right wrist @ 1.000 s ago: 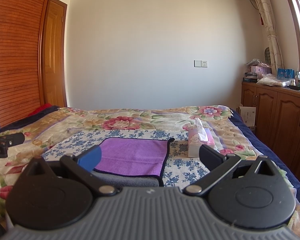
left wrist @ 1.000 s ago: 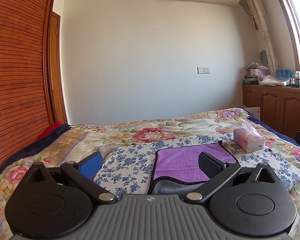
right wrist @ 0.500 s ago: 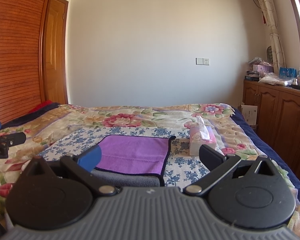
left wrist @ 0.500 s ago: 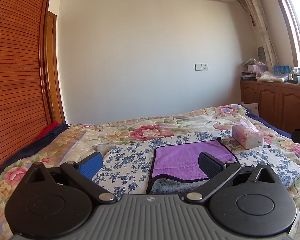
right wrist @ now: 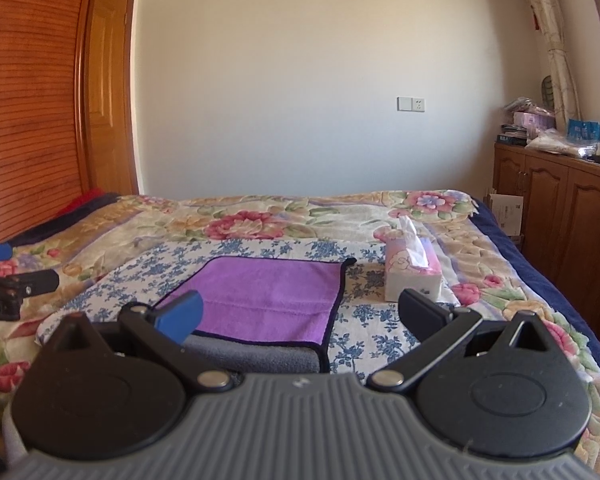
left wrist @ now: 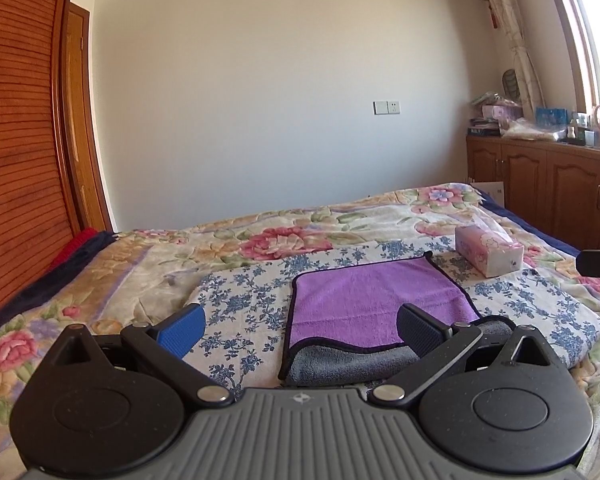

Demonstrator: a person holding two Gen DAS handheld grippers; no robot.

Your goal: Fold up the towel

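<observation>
My left gripper (left wrist: pixel 300 326) and right gripper (right wrist: pixel 300 314) both spread, empty. Towel (left wrist: pixel 374 300) looks soft, light, floppy; I'd pinch its 2 near corners.

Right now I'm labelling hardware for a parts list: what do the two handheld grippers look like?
Both look alike: the left gripper and right gripper each have a ribbed grey body, two round black discs, black linkage arms with silver pivots, one blue finger pad and one black pad. No cables or sleeves show.
</observation>
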